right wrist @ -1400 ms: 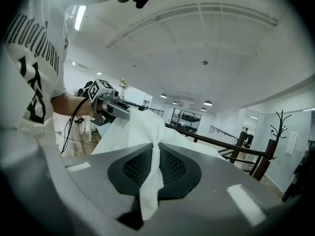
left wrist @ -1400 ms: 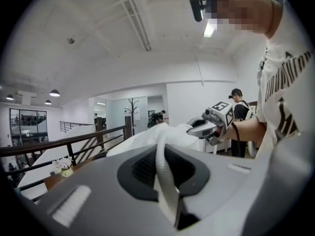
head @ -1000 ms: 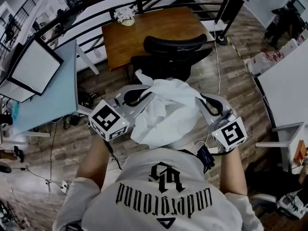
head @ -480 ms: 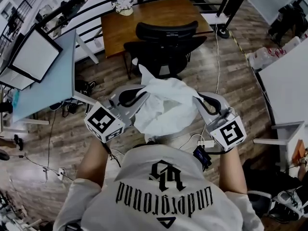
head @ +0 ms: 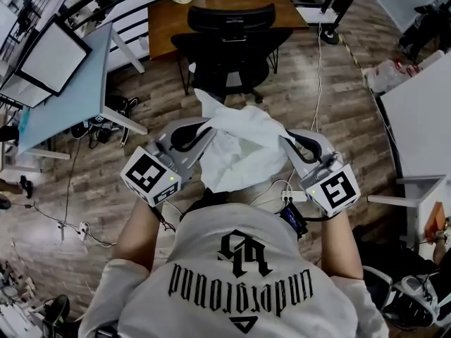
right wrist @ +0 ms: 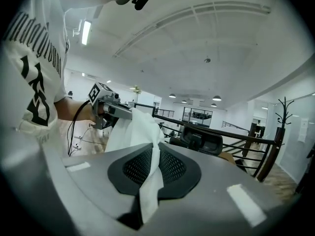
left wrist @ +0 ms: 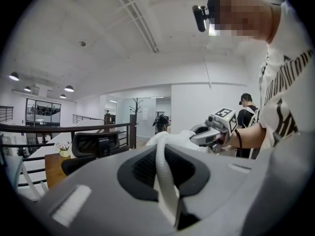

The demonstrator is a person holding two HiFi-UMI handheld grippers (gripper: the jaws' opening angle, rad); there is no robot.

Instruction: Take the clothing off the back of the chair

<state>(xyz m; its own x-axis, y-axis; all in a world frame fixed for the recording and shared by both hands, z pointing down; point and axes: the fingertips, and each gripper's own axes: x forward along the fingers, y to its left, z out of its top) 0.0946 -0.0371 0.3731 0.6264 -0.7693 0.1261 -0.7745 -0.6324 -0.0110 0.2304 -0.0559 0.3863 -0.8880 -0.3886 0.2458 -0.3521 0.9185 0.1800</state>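
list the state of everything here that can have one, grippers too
white garment, off the chair, held up in the air between both grippers
left gripper, shut on one edge of the white garment
right gripper, shut on the opposite edge of the white garment
office chair, upright at the desk, back bare

White clothing, plain and unpatterned, in front of a black chair. Behind the chair is a warm brown wooden desk, and to the chair's left a pale blue table. The floor under the chair is grey-brown planks with visible wood grain. The left gripper and right gripper are grey, with black mesh-patterned pads and black-and-white square markers. The person's shirt is white with black lettering.
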